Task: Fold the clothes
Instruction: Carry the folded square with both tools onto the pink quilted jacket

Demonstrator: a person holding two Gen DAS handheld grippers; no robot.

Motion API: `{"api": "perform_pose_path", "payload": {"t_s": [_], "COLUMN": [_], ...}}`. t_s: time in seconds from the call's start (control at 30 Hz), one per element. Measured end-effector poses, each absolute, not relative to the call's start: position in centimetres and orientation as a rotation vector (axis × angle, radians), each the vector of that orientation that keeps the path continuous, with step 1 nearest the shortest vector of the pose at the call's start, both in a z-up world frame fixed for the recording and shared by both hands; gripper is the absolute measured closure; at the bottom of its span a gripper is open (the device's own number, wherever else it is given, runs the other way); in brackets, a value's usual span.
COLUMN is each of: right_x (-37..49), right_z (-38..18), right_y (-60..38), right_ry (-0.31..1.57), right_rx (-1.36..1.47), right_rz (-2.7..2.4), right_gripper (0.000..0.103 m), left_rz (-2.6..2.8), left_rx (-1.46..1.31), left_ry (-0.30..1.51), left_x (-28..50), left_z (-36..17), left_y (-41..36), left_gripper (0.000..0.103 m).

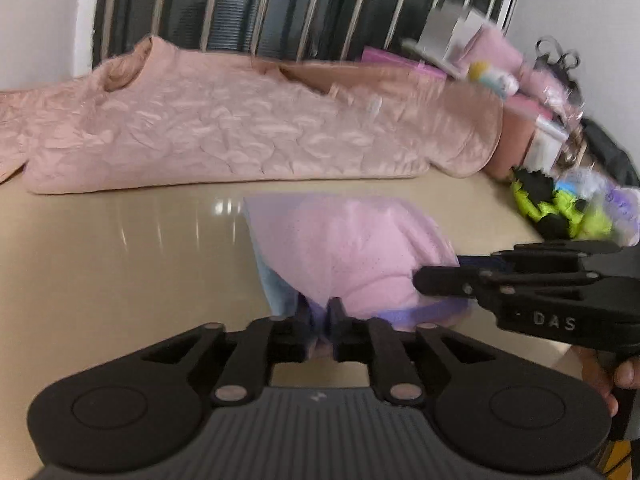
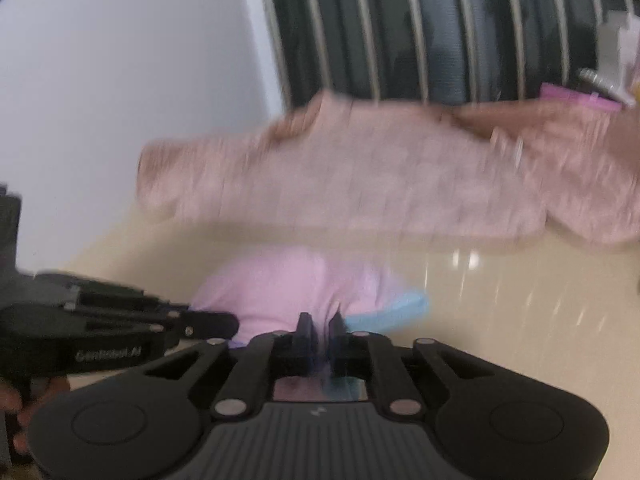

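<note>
Left gripper (image 1: pixel 320 320): jaws a narrow gap apart at the near hem of the pink garment (image 1: pixel 352 252), fabric between them, clamped or not impossible to tell. Right gripper (image 2: pixel 320 330): likewise narrowly parted at the same bundle's near edge, grip unclear. Garment bunched on the beige table (image 1: pixel 120 248), straight ahead of both, long axis crosswise. Peach quilted jacket (image 1: pixel 240 128) well beyond.

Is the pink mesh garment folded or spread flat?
Folded, loosely: pink mesh garment sits bunched in a compact mound, blue layer showing underneath at one edge.
</note>
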State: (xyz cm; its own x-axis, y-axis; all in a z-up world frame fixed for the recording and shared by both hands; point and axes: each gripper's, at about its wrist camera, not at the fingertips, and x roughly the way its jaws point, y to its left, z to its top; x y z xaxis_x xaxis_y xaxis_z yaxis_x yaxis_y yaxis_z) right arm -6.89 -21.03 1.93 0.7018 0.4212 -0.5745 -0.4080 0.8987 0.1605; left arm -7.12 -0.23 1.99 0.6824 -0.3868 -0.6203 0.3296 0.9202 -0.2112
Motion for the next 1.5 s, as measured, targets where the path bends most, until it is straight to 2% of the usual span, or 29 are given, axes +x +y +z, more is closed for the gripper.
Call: {"api": "perform_pose_path", "payload": {"t_s": [0.03,0.07,0.13,0.23,0.37,0.5,0.53,0.6,0.63,0.67,0.73,0.83,0.97,1.17,1.37,1.5], "right_x": [-7.6,-8.2,-8.3,-5.2,-1.2,-2.5,-2.7,-3.2,-3.5,-3.7,-4.0,-4.2,-3.9,-2.1,3.1,8.3], "right_z": [2.3,2.7,3.8,3.7,0.9,-0.2,-0.3,-0.4,-0.6,-0.6,-0.5,-0.2,1.1,6.1,11.9,14.2], "right_y": [-21.4,-21.8,-22.8,-23.0,-22.1,-21.9,-21.9,-21.8,-21.6,-21.4,-20.9,-20.3,-21.2,-22.2,-23.5,-24.4], "right_ry": [0.63,0.615,0.558,0.552,0.681,0.652,0.646,0.635,0.626,0.623,0.622,0.61,0.579,0.471,0.352,0.32], "right_rx": [0.027,0.031,0.068,0.1,0.137,0.099,0.094,0.088,0.078,0.079,0.09,0.069,0.134,0.073,0.005,-0.023], "right_rz": [0.458,0.455,0.449,0.432,0.389,0.351,0.343,0.337,0.335,0.348,0.386,0.378,0.373,0.343,0.273,0.252], "right_gripper": [0.071,0.052,0.033,0.033,0.04,0.039,0.039,0.039,0.043,0.061,0.085,0.092,0.093,0.093,0.093,0.093], "left_rz": [-0.395,-0.386,-0.376,-0.379,-0.358,-0.355,-0.355,-0.371,-0.389,-0.407,-0.424,-0.421,-0.418,-0.449,-0.451,-0.444], "left_rx": [-0.089,-0.094,-0.1,-0.077,-0.006,0.054,0.056,0.063,0.053,0.035,0.024,0.007,0.014,0.088,0.088,0.074], "left_ry": [0.699,0.677,0.634,0.657,0.735,0.705,0.702,0.695,0.695,0.699,0.697,0.7,0.682,0.563,0.474,0.453], "left_x": [-7.6,-8.0,-7.7,-6.2,-5.6,-7.1,-7.2,-7.5,-7.6,-7.7,-8.0,-7.9,-6.7,-3.3,3.2,9.1], "left_z": [2.7,3.4,4.2,4.0,2.0,1.3,1.2,1.1,1.2,1.2,1.1,1.3,2.6,7.7,12.5,13.7], "left_y": [0.4,0.9,0.8,-0.5,-2.3,-2.6,-2.8,-3.2,-3.4,-3.5,-3.8,-3.7,-3.6,-5.8,-8.3,-9.2], "left_gripper": [0.051,0.039,0.035,0.036,0.039,0.04,0.041,0.054,0.069,0.083,0.088,0.094,0.095,0.096,0.095,0.095]}}
